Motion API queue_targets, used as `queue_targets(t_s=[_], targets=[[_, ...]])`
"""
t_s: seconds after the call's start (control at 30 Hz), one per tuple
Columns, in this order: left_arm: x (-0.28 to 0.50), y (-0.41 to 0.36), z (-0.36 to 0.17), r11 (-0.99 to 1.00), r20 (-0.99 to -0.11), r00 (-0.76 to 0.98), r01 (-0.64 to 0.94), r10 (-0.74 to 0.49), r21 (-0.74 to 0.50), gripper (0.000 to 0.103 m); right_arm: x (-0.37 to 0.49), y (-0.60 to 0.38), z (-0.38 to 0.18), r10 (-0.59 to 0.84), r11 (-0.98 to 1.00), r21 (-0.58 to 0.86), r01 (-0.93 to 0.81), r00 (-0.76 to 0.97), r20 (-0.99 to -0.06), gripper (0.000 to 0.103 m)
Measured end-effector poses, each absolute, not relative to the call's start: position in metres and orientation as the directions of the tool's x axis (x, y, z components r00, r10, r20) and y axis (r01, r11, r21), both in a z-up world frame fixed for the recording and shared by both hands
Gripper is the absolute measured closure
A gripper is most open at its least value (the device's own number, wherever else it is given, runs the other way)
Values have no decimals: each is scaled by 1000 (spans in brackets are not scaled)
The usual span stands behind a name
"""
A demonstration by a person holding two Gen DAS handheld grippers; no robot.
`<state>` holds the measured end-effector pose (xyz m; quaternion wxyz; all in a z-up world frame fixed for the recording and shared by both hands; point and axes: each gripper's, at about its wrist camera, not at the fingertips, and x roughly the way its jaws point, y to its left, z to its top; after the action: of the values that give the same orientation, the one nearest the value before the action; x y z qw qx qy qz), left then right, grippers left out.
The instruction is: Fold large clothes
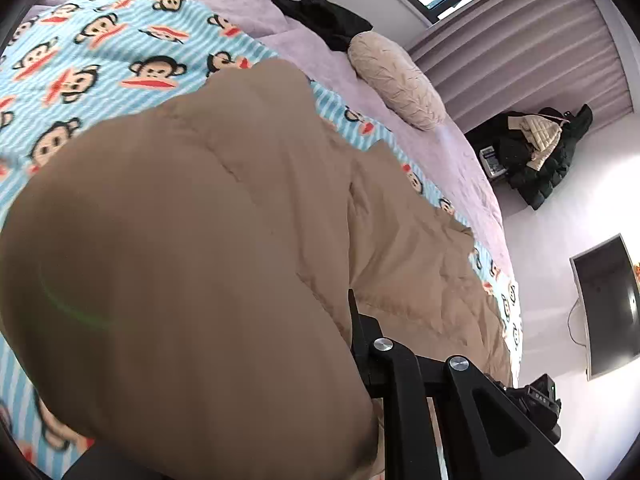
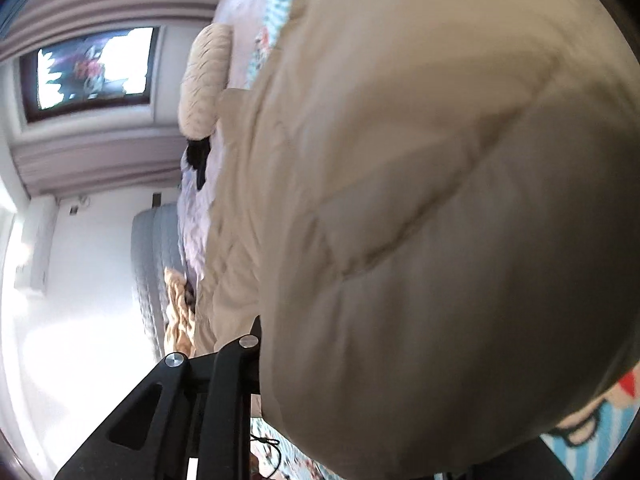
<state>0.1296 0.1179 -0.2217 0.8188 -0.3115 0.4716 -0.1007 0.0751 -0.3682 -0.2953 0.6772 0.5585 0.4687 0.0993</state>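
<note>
A large tan quilted jacket (image 1: 224, 200) lies on a bed over a blue striped monkey-print blanket (image 1: 100, 52). My left gripper (image 1: 354, 320) is shut on a fold of the jacket, which bulges up close to the lens and hides one finger. In the right wrist view the same jacket (image 2: 420, 200) fills most of the frame. My right gripper (image 2: 260, 344) is shut on another part of it, lifted off the bed; only its left finger (image 2: 232, 364) shows.
A lilac bedspread (image 1: 448, 148) covers the bed. A beige pillow (image 1: 396, 80) and a black garment (image 1: 324, 20) lie near the head. Dark coats (image 1: 536, 152) are piled on the floor by the curtain. A monitor (image 1: 608, 304) stands at right.
</note>
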Motion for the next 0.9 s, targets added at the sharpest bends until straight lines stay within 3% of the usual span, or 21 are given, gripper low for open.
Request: queue_targets(t_s=[0.37,0.6,0.7,0.8,0.9], targets=[[-3,160,-233,817,-791,381,-136,-478,-560,83,-51,-343,-291,694,345,836,427,483,-534,80],[-51,218,-244,836,-838,312,-188,-447,-515,71,-104,-326,-314,654,325,798,507,490,-577,79],[-65,249,-234,869,-874,309,-212,-374,-447,71,-102,-321,-307,627,362,775,518,480,-614,73],[-74,274,-223,895,-904,322,-250,-283,-370,71,-108,-318,-292,582,422,711,562,434,-688,54],[-74,287,-208,907,-902,344,-233,-261,-351,71,-121,-307,-274,585,465,694,550,397,-707,51]])
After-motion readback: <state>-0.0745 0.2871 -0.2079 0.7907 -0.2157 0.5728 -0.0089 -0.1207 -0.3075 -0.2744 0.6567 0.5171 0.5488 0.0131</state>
